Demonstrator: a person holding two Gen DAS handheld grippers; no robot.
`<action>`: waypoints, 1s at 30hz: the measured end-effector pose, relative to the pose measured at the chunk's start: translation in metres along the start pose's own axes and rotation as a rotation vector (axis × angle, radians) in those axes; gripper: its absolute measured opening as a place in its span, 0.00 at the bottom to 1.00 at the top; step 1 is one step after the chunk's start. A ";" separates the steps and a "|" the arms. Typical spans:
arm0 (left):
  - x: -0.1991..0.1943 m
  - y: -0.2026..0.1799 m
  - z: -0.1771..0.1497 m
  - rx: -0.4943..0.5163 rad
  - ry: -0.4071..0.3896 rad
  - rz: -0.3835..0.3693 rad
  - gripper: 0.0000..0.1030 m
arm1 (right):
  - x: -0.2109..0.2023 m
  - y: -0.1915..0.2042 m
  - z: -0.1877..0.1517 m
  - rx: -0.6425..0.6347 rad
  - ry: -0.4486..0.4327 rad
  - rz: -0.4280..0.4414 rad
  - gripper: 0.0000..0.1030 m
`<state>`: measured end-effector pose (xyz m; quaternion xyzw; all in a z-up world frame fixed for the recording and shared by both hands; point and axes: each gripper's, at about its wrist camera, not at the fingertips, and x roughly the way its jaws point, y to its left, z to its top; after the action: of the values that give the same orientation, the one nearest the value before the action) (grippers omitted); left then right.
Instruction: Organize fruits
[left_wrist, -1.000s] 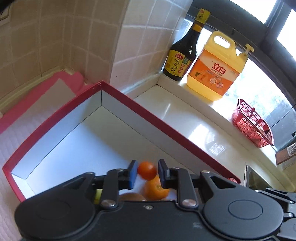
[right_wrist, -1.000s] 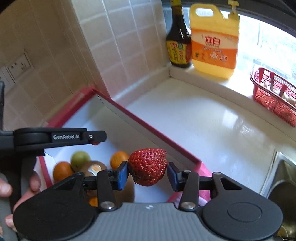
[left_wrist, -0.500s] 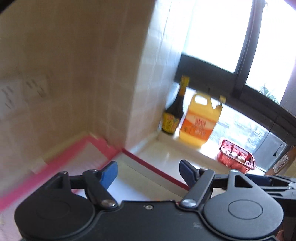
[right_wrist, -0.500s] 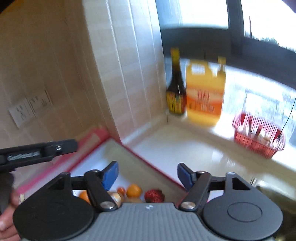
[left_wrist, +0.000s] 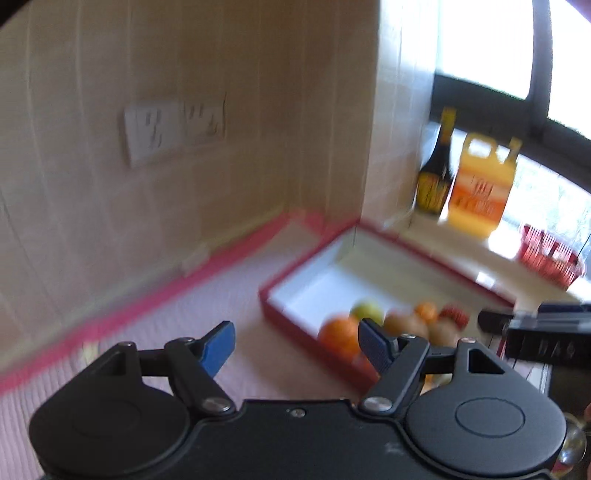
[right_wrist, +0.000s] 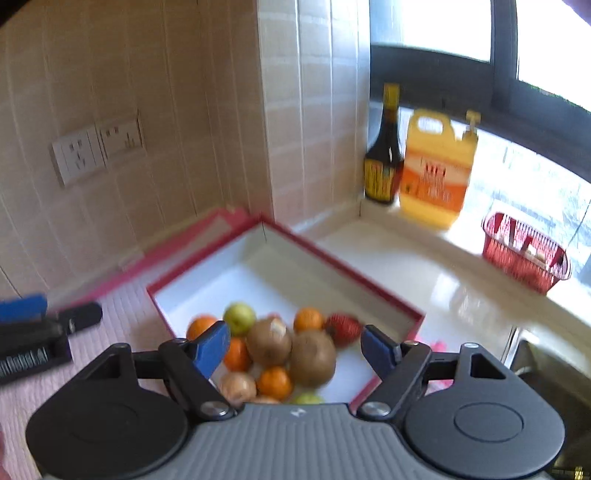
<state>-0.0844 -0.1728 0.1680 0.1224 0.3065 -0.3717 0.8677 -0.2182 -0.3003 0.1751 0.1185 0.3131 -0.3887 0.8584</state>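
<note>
A red box with a white inside (right_wrist: 207, 277) sits on the counter and holds several fruits: oranges (right_wrist: 308, 319), a green apple (right_wrist: 239, 313), brown kiwis (right_wrist: 312, 357) and a strawberry (right_wrist: 343, 328). The box also shows in the left wrist view (left_wrist: 295, 291), with an orange (left_wrist: 338, 332) inside. My right gripper (right_wrist: 293, 345) is open and empty, raised above the near end of the box. My left gripper (left_wrist: 295, 341) is open and empty, held above the pink mat left of the box. Both views are blurred.
A dark sauce bottle (right_wrist: 384, 158), a yellow detergent jug (right_wrist: 436, 170) and a red basket (right_wrist: 524, 251) stand on the window ledge. A tiled wall with sockets (right_wrist: 96, 147) is behind. A sink (right_wrist: 546, 369) lies at the right. A pink mat (left_wrist: 184, 306) covers the counter.
My right gripper let go of the strawberry, which now lies in the box. My left gripper let go of the small orange. Both grippers opened and pulled back and up from the box.
</note>
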 end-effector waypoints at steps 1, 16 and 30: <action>0.005 -0.001 -0.005 0.003 0.026 0.001 0.85 | 0.003 0.002 -0.004 -0.003 0.013 -0.004 0.77; 0.024 -0.014 -0.010 0.065 0.074 0.041 0.85 | 0.028 0.008 -0.024 0.017 0.117 -0.049 0.77; 0.032 -0.016 -0.013 0.078 0.101 0.048 0.85 | 0.036 0.009 -0.025 0.001 0.138 -0.040 0.78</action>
<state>-0.0842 -0.1962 0.1383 0.1819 0.3322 -0.3556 0.8544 -0.2044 -0.3041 0.1330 0.1392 0.3737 -0.3970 0.8266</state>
